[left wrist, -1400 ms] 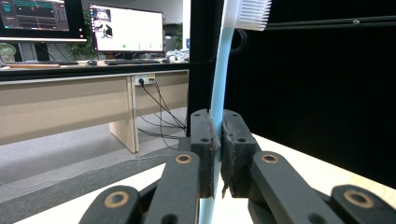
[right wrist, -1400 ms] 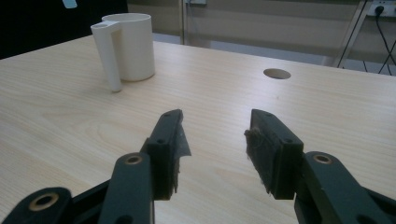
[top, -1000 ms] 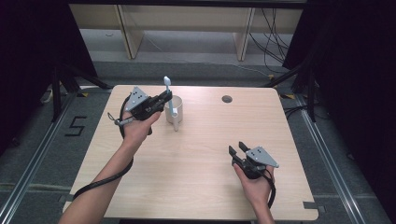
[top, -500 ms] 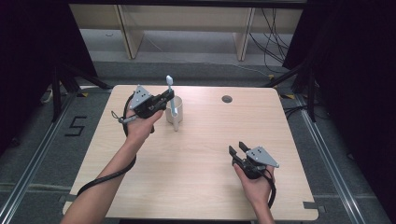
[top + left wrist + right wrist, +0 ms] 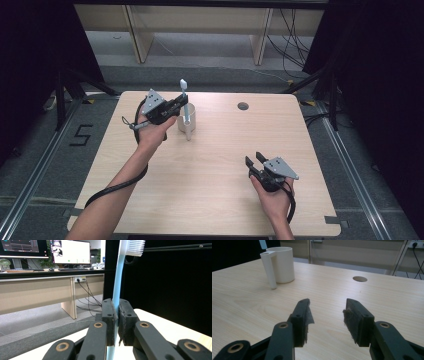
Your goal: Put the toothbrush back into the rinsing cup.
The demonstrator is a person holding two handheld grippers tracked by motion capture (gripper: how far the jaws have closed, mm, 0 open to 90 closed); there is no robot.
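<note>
The left gripper has its jaws closed flat on the handle of a light blue toothbrush, gripping it partway along its length. In the left gripper view the handle runs nearly straight up from between the pads, with the white bristle head at the top and the lower end passing down out of sight below the jaws. The long axis is therefore close to vertical.

In the high view the left gripper holds the toothbrush directly over the white cup, which stands at the far left part of the table. The lower end of the handle appears to be inside the cup or at its mouth; contact with the bottom cannot be confirmed. The cup's handle points toward the person.

The right gripper has its jaws well apart and holds nothing. In the high view it rests low near the front right of the table, well apart from the cup.

Judgement: the left hand is the nearer, and the coming move turns on keeping the toothbrush upright on the line through the cup's mouth.
</note>
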